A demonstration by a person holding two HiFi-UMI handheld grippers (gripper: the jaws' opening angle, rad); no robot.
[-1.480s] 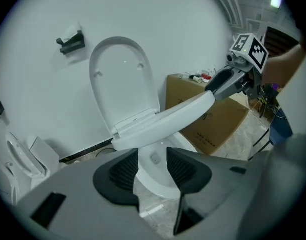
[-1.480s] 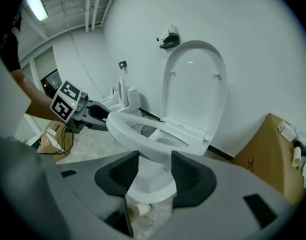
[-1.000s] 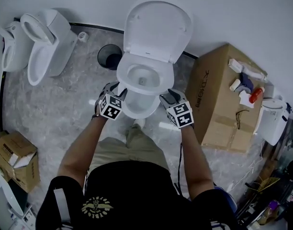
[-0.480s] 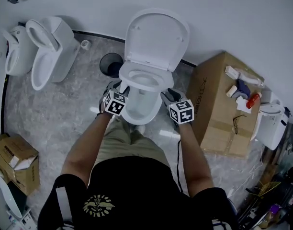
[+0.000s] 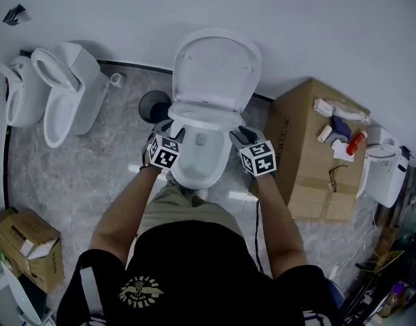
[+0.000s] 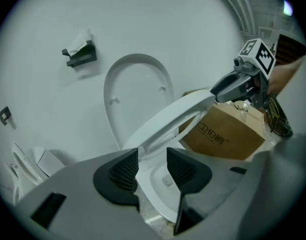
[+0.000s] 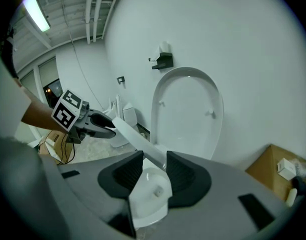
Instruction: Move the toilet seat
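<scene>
A white toilet bowl (image 5: 198,163) stands against the wall with its lid (image 5: 216,63) upright. The toilet seat (image 5: 202,119) ring is tilted up off the bowl, front edge raised. My left gripper (image 5: 168,129) grips the seat's left side; the seat (image 6: 178,116) runs away from between its pads (image 6: 125,170). My right gripper (image 5: 240,133) is on the right side, its jaws closing, with the seat (image 7: 135,141) rim between the pads (image 7: 180,174). Each gripper shows in the other's view: the right gripper (image 6: 215,95) and the left gripper (image 7: 110,126), both clamped on the rim.
A large cardboard box (image 5: 310,155) with bottles on top stands right of the toilet. A black bin (image 5: 153,104) sits at its left, and two more toilets (image 5: 65,90) beyond. A small open box (image 5: 24,243) is at lower left. A paper holder (image 6: 79,54) hangs on the wall.
The seat's front has come up off the bowl. Both grippers have moved up and back toward the wall with it.
</scene>
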